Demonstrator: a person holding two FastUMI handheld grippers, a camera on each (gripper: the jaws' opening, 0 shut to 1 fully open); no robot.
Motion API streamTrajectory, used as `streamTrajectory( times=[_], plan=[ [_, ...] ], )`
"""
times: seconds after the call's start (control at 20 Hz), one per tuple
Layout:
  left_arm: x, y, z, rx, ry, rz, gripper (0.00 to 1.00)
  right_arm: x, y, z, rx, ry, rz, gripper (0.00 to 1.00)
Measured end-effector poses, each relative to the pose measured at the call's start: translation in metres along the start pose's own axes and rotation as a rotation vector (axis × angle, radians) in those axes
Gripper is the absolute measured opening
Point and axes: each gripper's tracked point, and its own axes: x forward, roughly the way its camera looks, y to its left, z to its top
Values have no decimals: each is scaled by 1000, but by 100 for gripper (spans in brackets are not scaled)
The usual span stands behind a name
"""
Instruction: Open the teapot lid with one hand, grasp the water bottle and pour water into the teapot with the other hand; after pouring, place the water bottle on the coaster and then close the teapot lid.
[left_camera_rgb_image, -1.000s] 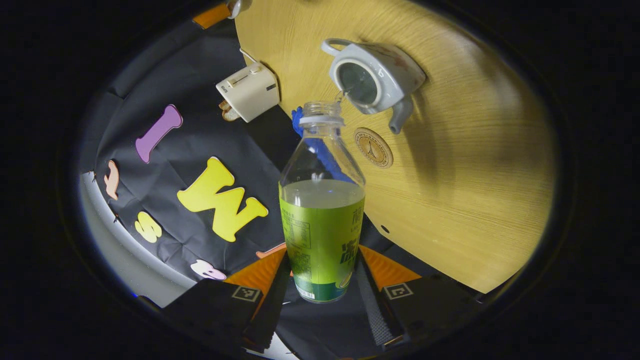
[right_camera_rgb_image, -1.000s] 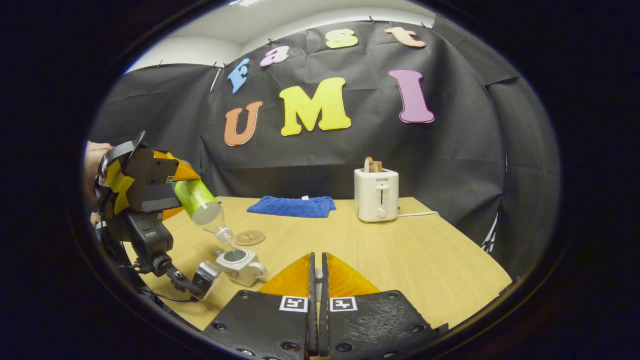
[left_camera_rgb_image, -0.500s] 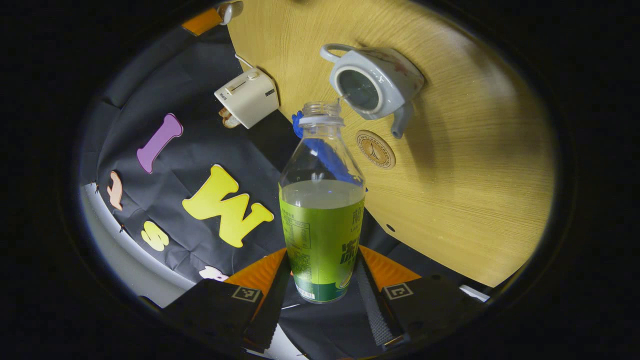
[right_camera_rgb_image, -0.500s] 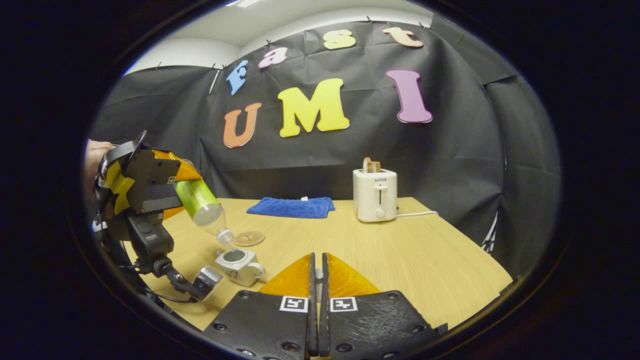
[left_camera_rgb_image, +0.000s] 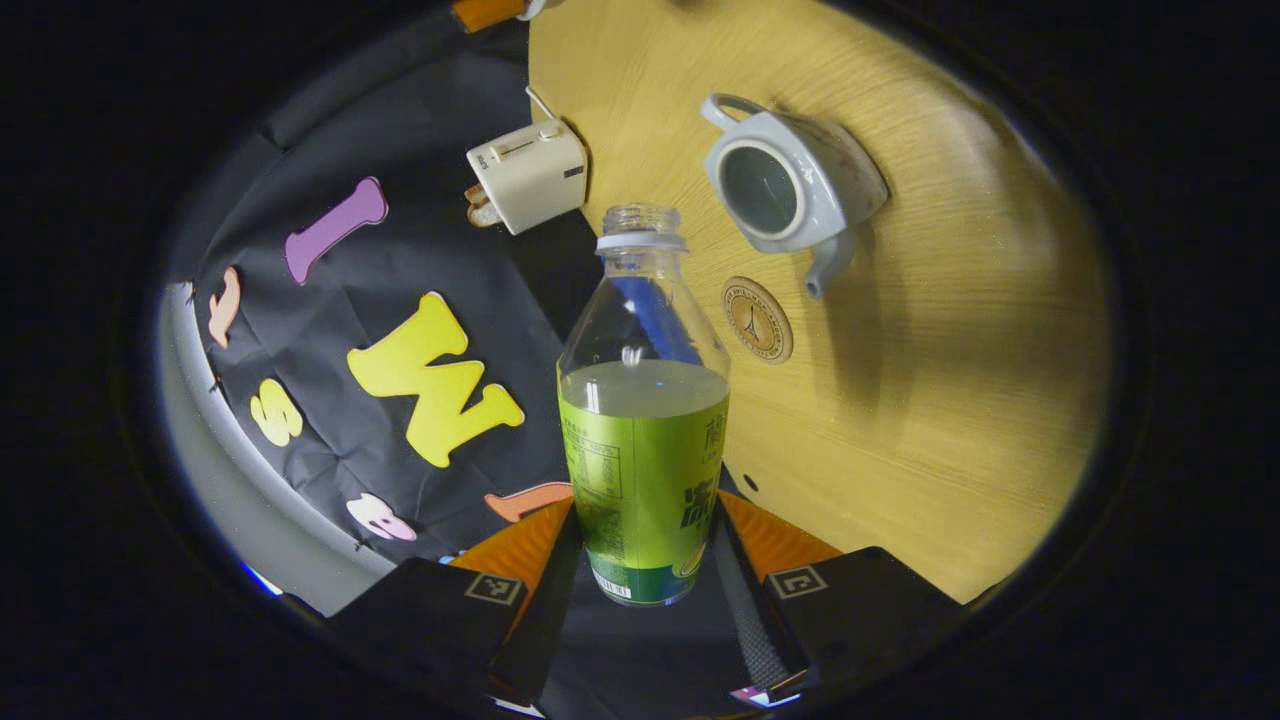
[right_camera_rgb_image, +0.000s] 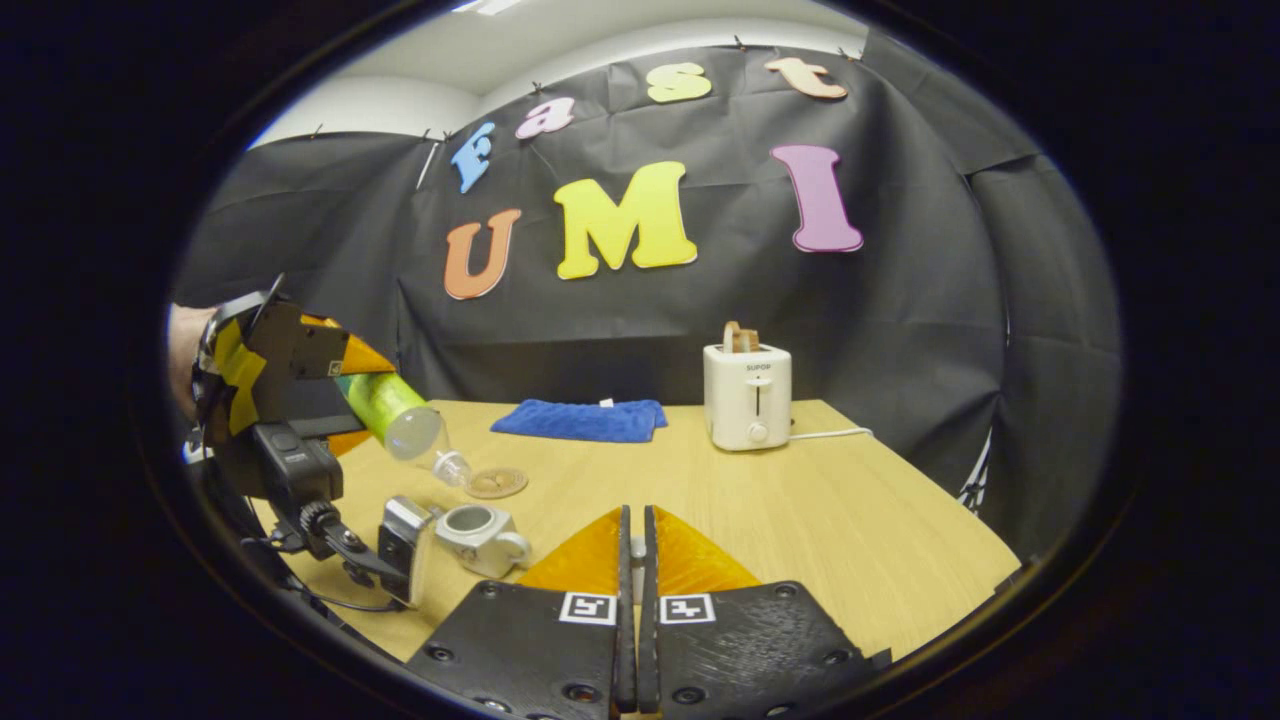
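Observation:
My left gripper (left_camera_rgb_image: 645, 525) is shut on the green-labelled water bottle (left_camera_rgb_image: 640, 400), uncapped and about half full. In the right gripper view the bottle (right_camera_rgb_image: 390, 415) hangs tilted, neck down, its mouth above and left of the teapot (right_camera_rgb_image: 480, 535); no stream shows. The white teapot (left_camera_rgb_image: 790, 190) stands on the table with its round opening uncovered. The round wooden coaster (left_camera_rgb_image: 757, 320) lies bare just beyond it. My right gripper (right_camera_rgb_image: 632, 535) is held over the table, shut, with a small white sliver of the teapot lid (right_camera_rgb_image: 632, 548) between its fingers.
A white toaster (right_camera_rgb_image: 747, 397) with bread in it stands at the back of the wooden table (right_camera_rgb_image: 800, 500), its cord trailing right. A folded blue cloth (right_camera_rgb_image: 580, 418) lies left of it. A hand (right_camera_rgb_image: 185, 340) holds the left gripper at the table's left edge.
The water stream from the bottle's mouth into the teapot has stopped. The left gripper has lifted the neck toward level and drawn the mouth away from the teapot's opening. The right gripper stayed put.

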Motion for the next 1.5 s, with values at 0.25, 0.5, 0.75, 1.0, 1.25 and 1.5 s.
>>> streamTrajectory(
  times=[0.25,0.5,0.75,1.0,1.25,1.5],
  plan=[
    [0,-19,-3,-294,-53,-52,74,1,6,6,-6,-3,0,1],
    [-12,-34,-3,-696,-123,-133,74,3,21,11,-16,-6,14,1],
    [-22,-39,-12,-1046,-155,-141,74,6,40,18,-33,-11,37,1],
    [-48,-69,-1,-1386,-179,-253,75,6,58,23,-55,-17,58,1],
    [-73,-90,-4,-1537,-164,-299,75,6,77,23,-72,-14,82,1],
    [-81,-79,-10,-1705,-208,-236,75,5,94,27,-86,-26,101,1]
  ],
)
